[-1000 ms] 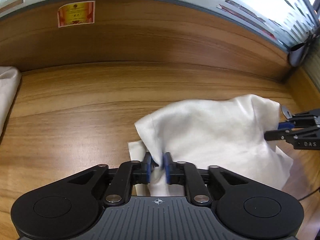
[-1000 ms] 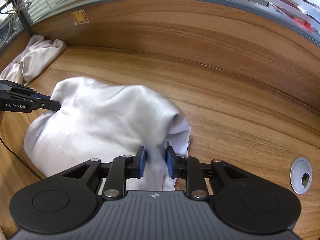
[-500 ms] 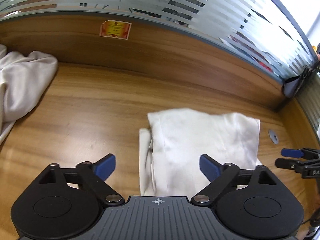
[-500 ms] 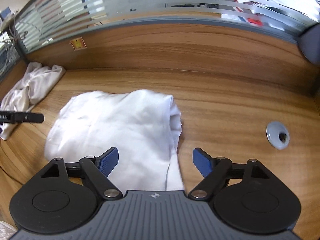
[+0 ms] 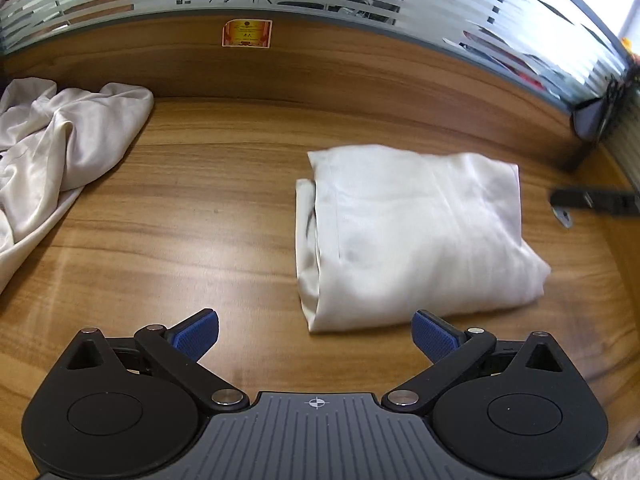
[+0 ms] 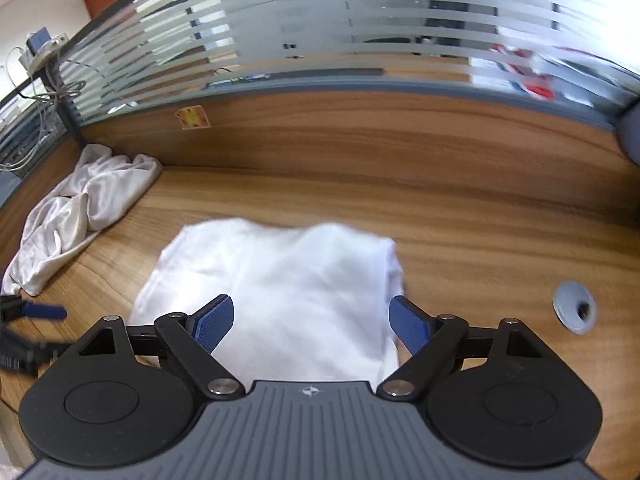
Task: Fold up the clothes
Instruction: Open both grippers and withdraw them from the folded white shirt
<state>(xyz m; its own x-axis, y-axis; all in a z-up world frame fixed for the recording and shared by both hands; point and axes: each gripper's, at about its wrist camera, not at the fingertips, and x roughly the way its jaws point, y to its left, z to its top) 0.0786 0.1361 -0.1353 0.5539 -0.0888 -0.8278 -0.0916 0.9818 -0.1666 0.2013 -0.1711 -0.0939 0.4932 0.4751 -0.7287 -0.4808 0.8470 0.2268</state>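
A: How are the jaws of the 2 grippers set?

B: The left gripper is released, its jaws opening to full spread with only bare wood between the blue pads. The right gripper is likewise released and opening; the folded garment is seen between and beyond its pads, but it is not pressed by them.

A: Where is the garment placed?

B: In the left wrist view the folded garment is laid flat on the wooden desk, right of centre, as a compact packet with its layered edge turned to the left. A 2nd, crumpled garment is heaped at the far left against the wooden back panel, well apart from the packet.

A: How is the step in hand best done?

B: The release is judged complete, so the fold should be left undisturbed. The pads are best kept clear of the cloth while the grippers are withdrawn, lest a layer be dragged open. The loose near-right corner could be tidied. The crumpled garment is probably to be fetched next, by an edge or corner and not by the bulk.

A: Can any writing be read?

B: A red and yellow sticker is fixed to the back panel; its print is too small to be read. A grey cable grommet is set in the desk at the right, unmarked.
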